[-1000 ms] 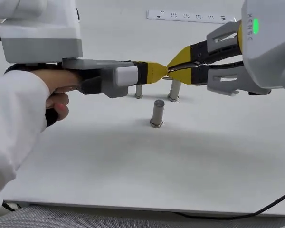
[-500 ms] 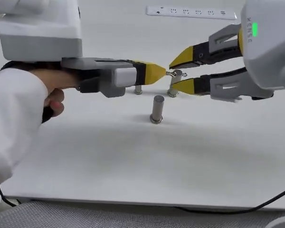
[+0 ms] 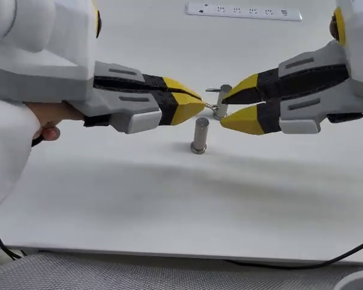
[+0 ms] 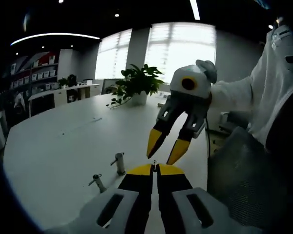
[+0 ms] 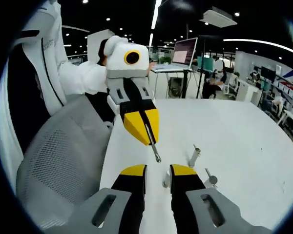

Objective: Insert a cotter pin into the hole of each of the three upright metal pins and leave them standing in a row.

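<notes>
1 cotter pin (image 5: 153, 143) is pinched by the left hand-held gripper (image 3: 201, 107), facing the spread right hand-held gripper (image 3: 227, 111) — an upright metal pin (image 3: 199, 135) stands beneath both; a skewed push could topple it.

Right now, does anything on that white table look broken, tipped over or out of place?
Nothing is broken or tipped. The only odd one out is the nearest metal pin: its top is bare, while the pin behind it has a cotter pin through it.

Opposed close gripper views, shared pins (image 4: 119, 164)
</notes>
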Motion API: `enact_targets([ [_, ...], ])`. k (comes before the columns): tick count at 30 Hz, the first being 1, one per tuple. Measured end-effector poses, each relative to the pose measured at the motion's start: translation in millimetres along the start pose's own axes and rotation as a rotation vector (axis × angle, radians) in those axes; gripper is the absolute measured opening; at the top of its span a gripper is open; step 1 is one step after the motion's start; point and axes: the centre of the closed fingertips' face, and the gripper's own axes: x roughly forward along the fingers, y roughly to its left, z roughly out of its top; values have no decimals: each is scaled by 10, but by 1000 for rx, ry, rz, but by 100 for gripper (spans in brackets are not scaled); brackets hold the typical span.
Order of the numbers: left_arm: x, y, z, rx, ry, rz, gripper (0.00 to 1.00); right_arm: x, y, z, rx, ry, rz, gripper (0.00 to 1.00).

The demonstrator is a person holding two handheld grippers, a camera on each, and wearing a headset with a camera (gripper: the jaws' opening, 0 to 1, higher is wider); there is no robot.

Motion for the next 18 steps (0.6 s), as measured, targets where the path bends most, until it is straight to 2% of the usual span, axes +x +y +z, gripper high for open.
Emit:
enact_targets([
  [4, 13, -28, -4, 72, 8, -16, 0, 38, 63, -27, 5, 5, 15, 15],
  [9, 31, -105, 3, 128, 14, -34, 0, 51, 121, -27, 15, -3, 33, 12],
  [11, 39, -146, -8, 140, 26, -40, 0, 48, 149, -20, 17, -7, 37, 8],
  [15, 42, -208, 22, 150, 18, -52, 0, 53, 168, -22, 18, -7, 43, 3],
  [17, 44, -220, 27, 148, 17, -58, 0, 56, 179, -25, 15, -6, 48, 2],
  [18, 48, -191, 32, 148, 17, -63, 0, 58, 191, -26, 15, -5, 53, 1],
])
